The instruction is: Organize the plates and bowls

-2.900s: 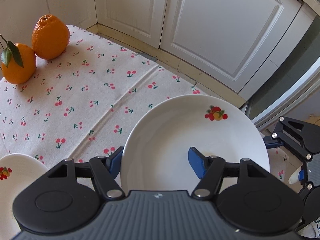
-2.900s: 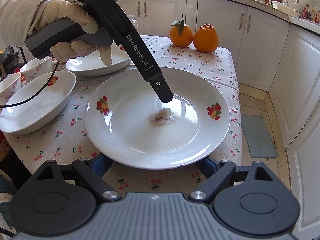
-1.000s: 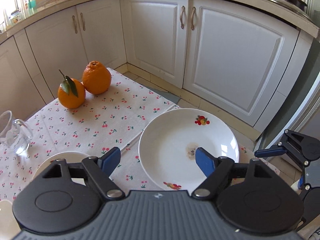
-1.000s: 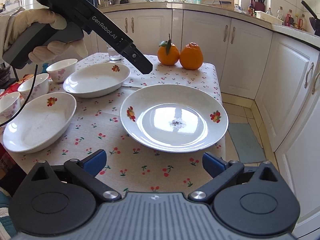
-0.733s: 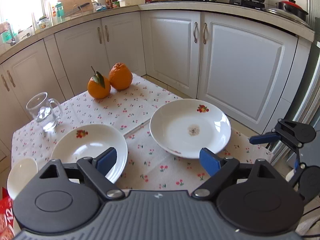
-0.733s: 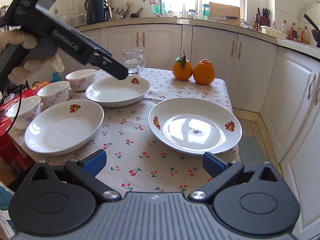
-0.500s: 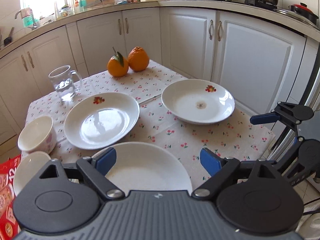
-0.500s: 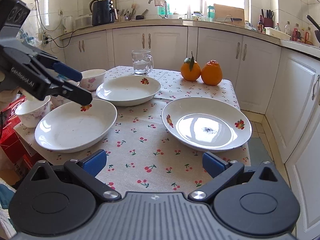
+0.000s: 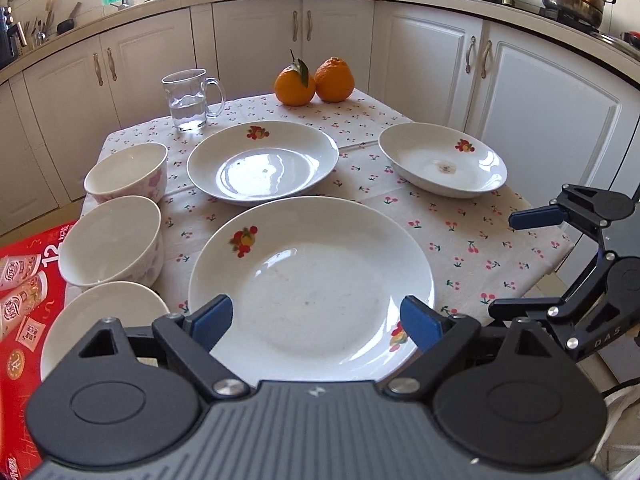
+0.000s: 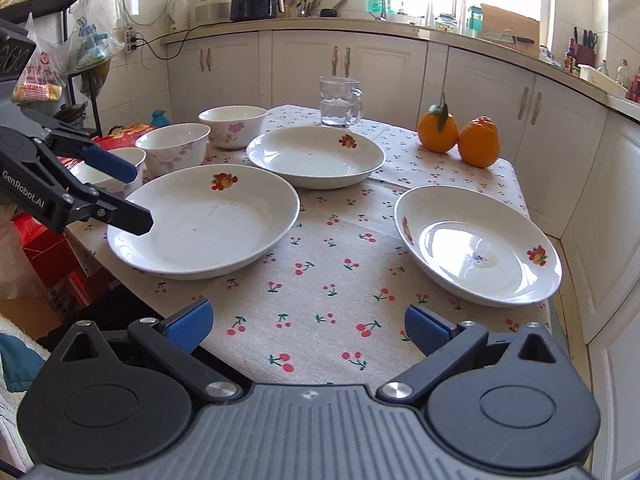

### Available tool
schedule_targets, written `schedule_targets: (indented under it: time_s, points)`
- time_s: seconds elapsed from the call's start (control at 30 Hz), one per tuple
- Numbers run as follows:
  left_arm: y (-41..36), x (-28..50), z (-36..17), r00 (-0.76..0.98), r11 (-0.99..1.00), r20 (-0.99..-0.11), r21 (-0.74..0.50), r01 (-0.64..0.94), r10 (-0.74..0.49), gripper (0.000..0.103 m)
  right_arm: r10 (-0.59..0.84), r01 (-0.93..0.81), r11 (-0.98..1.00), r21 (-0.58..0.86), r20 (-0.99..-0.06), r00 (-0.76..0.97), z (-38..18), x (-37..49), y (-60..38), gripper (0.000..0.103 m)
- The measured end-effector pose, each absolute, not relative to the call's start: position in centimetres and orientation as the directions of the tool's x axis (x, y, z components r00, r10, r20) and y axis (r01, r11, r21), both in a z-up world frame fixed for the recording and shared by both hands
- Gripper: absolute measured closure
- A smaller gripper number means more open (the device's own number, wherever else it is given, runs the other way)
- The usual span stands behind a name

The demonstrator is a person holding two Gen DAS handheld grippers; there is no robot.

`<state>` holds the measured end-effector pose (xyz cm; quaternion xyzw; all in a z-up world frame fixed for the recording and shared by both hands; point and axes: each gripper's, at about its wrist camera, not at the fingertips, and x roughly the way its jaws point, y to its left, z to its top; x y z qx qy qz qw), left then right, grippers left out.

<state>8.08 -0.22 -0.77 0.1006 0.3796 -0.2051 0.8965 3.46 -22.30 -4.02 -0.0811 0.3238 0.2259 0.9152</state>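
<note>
1. Plates and bowls are laid out on a desk point(image 9: 472, 236) covered by a cherry-print cloth.
2. The near plate point(image 9: 312, 292) is seen just ahead of the left gripper point(image 9: 316, 320), at the desk's near left edge.
3. The left gripper's fingers point(image 9: 212, 316) are spread wide, with nothing pinched; its blue pads frame the near plate's front rim in the left wrist view, but contact cannot be told.
4. A second plate point(image 9: 262, 160) is placed behind the near one, and a third plate point(image 9: 442, 164), marked by a small stain, is set apart to the right.
5. Three bowls point(image 9: 116, 240) are lined along the desk's left edge, the nearest one only partly seen.
6. The right gripper point(image 10: 308, 326) is held over the desk's front edge, its fingers point(image 10: 188, 326) spread and empty.
7. A glass mug point(image 9: 190, 98) of water and two oranges point(image 9: 314, 80) are found at the far side.
8. A red carton point(image 9: 24, 280) is seen beside the desk, below the bowls.
</note>
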Motion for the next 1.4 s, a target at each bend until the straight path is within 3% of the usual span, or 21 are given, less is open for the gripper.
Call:
schedule_targets:
  time_s: [0.43, 0.67, 1.27, 1.4]
  points:
    - [1.6, 5.7, -1.8, 0.596, 0.901, -0.753, 0.009, 0.435, -0.280, 0.012, 0.398, -0.530, 0.848, -0.004, -0.655, 0.642, -4.2, 5.5, -19.9, 0.000]
    - [1.5, 4.8, -3.6, 0.616, 0.914, -0.751, 0.043, 0.403, -0.236, 0.012, 0.467, -0.567, 0.821, 0.065, -0.646, 0.603, -2.8, 8.1, -19.9, 0.000]
    - [0.3, 5.0, -6.0, 0.651, 0.932, -0.726, 0.037, 0.361, -0.224, 0.013, 0.598, -0.708, 0.662, 0.247, -0.744, 0.300, -4.5, 16.4, -15.9, 0.000]
    - [0.3, 5.0, -6.0, 0.656, 0.931, -0.717, 0.029, 0.364, -0.234, 0.013, 0.607, -0.721, 0.641, 0.263, -0.749, 0.266, -4.7, 17.7, -15.4, 0.005]
